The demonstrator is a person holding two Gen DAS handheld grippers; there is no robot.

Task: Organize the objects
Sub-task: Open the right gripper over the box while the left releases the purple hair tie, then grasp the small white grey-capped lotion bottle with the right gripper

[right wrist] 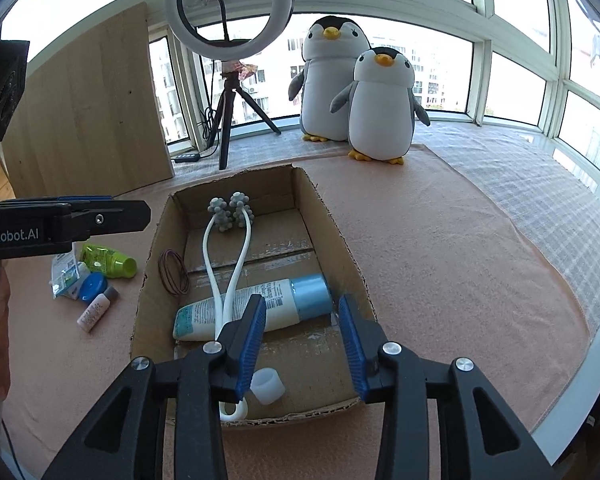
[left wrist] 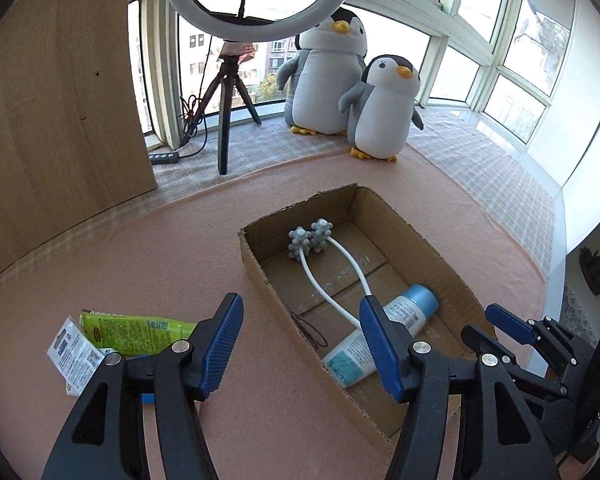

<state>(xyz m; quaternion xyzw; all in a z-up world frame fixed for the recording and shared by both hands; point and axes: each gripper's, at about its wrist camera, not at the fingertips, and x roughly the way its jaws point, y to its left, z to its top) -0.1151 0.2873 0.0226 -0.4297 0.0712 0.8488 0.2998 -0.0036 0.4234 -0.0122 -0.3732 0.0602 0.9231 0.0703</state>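
Observation:
An open cardboard box [left wrist: 436, 256] [right wrist: 340, 236] lies on the pink cloth. In it are a white neck massager with grey knobbed balls [left wrist: 312, 238] [right wrist: 230, 212], a white tube with a blue cap [left wrist: 396, 320] [right wrist: 260, 304], purple hair ties [right wrist: 174, 266] and a small white ring [right wrist: 266, 386]. Left of the box lie a green tube [left wrist: 136, 330] [right wrist: 106, 260], a white packet [left wrist: 76, 354] [right wrist: 64, 276], a blue lid [right wrist: 93, 286] and a small pink bottle [right wrist: 98, 308]. My left gripper [left wrist: 300, 344] is open and empty over the box's left wall. My right gripper [right wrist: 302, 340] is open and empty above the box's near end.
Two plush penguins [left wrist: 348, 84] [right wrist: 360, 92] stand at the back by the window. A ring light on a tripod [left wrist: 236, 80] [right wrist: 228, 64] and a wooden board [left wrist: 56, 92] [right wrist: 88, 112] stand at the back left. The right gripper shows in the left wrist view [left wrist: 516, 332].

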